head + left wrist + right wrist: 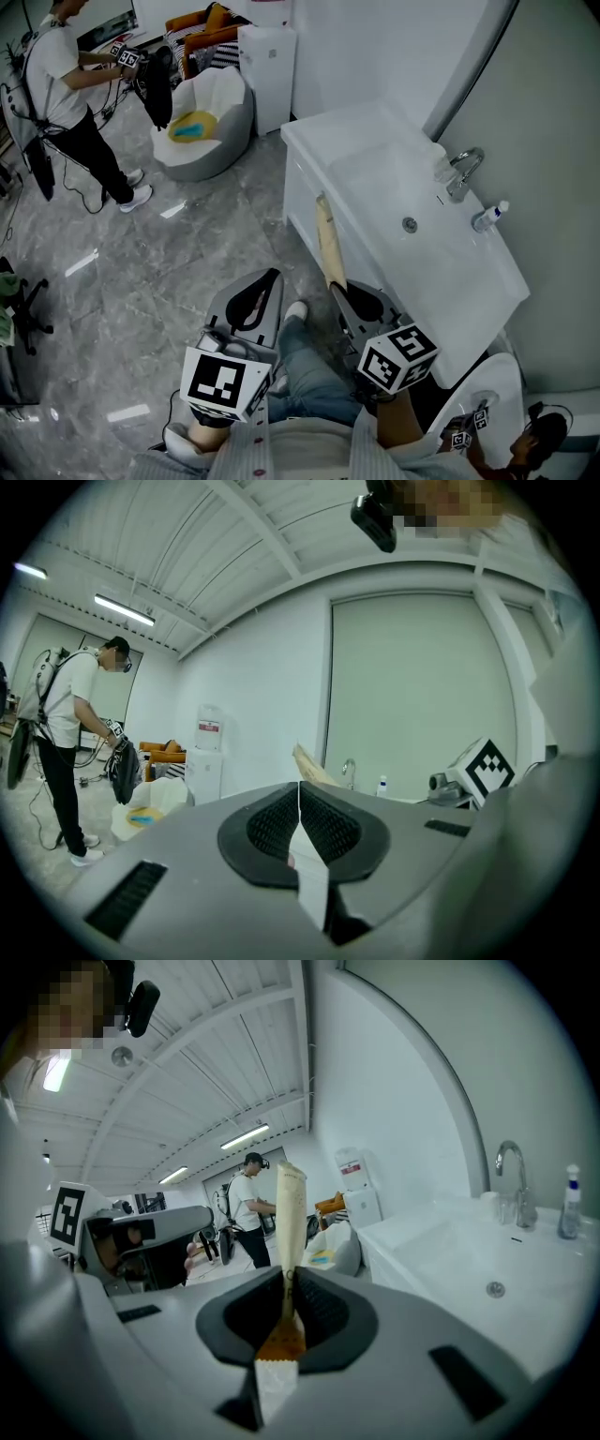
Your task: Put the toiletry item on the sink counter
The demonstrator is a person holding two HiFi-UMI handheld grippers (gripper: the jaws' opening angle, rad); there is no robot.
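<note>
Your right claw (286,1288) is clamped on the tube (289,1206), the sink counter (403,1230) lies ahead-right of it, nothing is placed yet, and your left claw (300,808) is closed and empty.

No word, brand or number can be read anywhere. The left cube (225,382) and the right cube (398,356) bear only black-and-white square patterns, not letters. The water dispenser (206,766) carries a red-and-white label (209,729) whose print is too small to make out, and the tube (289,1232) shows a dark mark near its lower end that cannot be read either.
</note>
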